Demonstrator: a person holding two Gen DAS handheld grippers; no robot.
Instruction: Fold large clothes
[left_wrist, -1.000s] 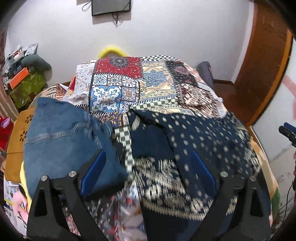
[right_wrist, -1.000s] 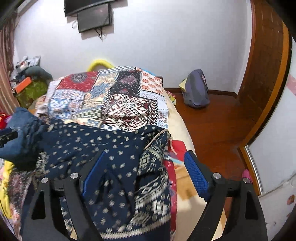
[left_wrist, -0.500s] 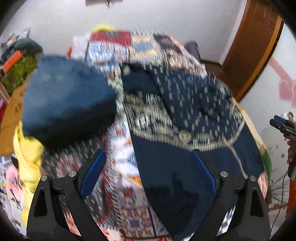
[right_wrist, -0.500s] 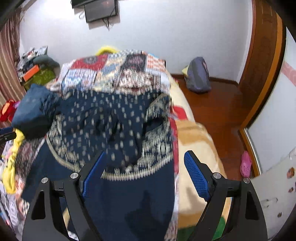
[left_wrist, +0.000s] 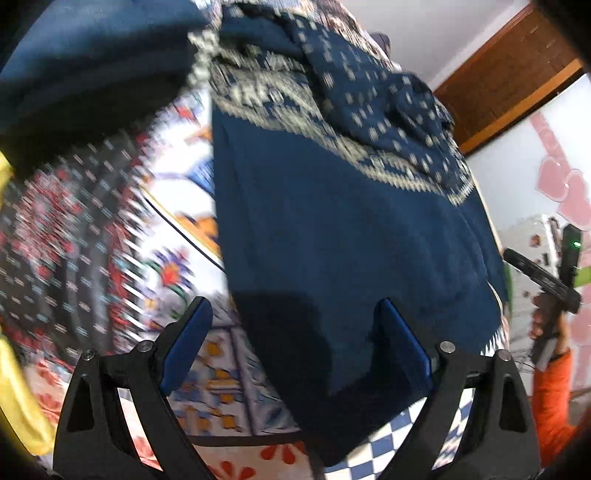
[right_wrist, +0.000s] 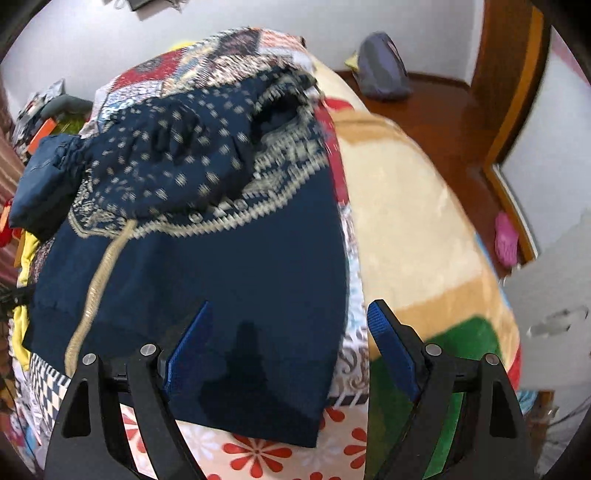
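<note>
Hovering with fingers spread and empty, the left gripper (left_wrist: 295, 343) and right gripper (right_wrist: 290, 339) flank the navy garment's (right_wrist: 229, 258) 6 o'clock hem on the bed (right_wrist: 406, 206), apparently positioned to seize both corners.

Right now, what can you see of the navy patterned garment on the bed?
The navy garment lies spread on the patterned bedspread, its plain hem end nearest both grippers. A cream zigzag band crosses its middle; beyond that, the dotted part is bunched and rumpled. It looks like soft woven cloth. Both grippers hover open above its near edge, gripping nothing.
</note>
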